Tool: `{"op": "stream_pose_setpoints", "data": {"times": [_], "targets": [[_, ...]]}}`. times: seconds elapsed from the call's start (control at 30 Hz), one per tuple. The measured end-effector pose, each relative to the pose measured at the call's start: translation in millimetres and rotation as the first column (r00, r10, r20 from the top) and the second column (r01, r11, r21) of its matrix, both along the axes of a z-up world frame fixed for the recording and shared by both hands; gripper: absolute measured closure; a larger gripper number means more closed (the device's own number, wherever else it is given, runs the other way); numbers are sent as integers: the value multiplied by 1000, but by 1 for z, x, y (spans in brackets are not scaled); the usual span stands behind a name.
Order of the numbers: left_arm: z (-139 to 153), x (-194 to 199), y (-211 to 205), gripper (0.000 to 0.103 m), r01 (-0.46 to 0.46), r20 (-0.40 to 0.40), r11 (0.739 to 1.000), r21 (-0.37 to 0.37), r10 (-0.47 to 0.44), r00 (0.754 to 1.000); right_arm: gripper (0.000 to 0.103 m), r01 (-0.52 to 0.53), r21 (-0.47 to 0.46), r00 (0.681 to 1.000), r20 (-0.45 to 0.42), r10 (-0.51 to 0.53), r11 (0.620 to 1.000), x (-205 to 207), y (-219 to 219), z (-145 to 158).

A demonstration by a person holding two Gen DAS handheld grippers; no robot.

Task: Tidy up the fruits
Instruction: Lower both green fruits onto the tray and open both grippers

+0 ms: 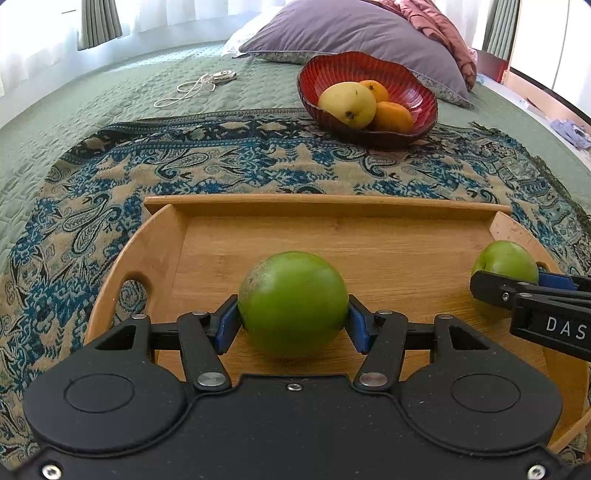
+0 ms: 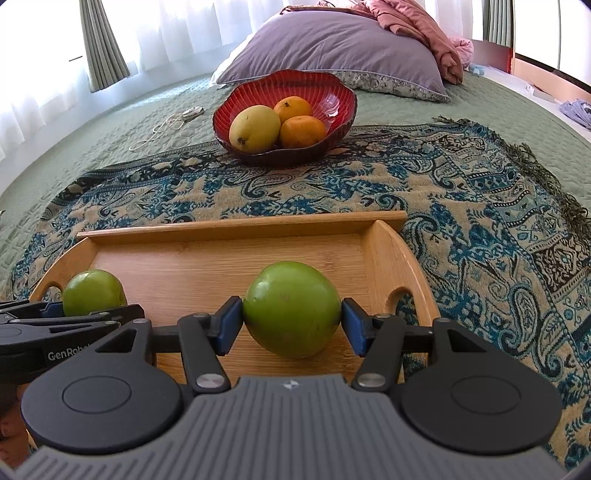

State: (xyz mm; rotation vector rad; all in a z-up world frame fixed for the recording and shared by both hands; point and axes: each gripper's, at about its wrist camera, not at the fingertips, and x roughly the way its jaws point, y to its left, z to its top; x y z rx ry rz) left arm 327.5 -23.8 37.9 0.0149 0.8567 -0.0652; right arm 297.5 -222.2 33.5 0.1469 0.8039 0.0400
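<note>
Two round green fruits are in a wooden tray [image 1: 325, 206]. In the left wrist view my left gripper [image 1: 293, 317] is shut on the left green fruit [image 1: 293, 295], with a blue pad pressing on each side. My right gripper [image 2: 291, 317] is shut on the right green fruit [image 2: 291, 302] in the same way. Each view also shows the other gripper at its edge: the right gripper [image 1: 517, 282] around its fruit [image 1: 506, 258], and the left gripper [image 2: 94, 309] around its fruit [image 2: 92, 288]. Both fruits are low over the tray floor.
A red ribbed bowl [image 1: 369, 66] beyond the tray holds a yellow mango [image 1: 347, 103] and two oranges. Tray and bowl stand on a blue paisley cloth [image 1: 221, 162] over a green quilt. A purple pillow [image 1: 351, 29] and a white cord [image 1: 192, 88] lie further back.
</note>
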Motion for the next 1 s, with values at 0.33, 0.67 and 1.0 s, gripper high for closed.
{"op": "stream_pose_setpoints", "data": {"times": [0.33,0.67,1.0], "targets": [[4,-1,-2,44,14,24,999,41,-15,1000,41,8,-3,1000,2,-8,1000,-1,1,0],[8,-15,1,22,19,19,998,57,-20,1000,26,-13,0,1000,20,13,1000,-9,6,7],[21,-57,20,8,52,35,998,23,-53,998,0,-47,-35,996,74,49,998,-35,13,25]]}}
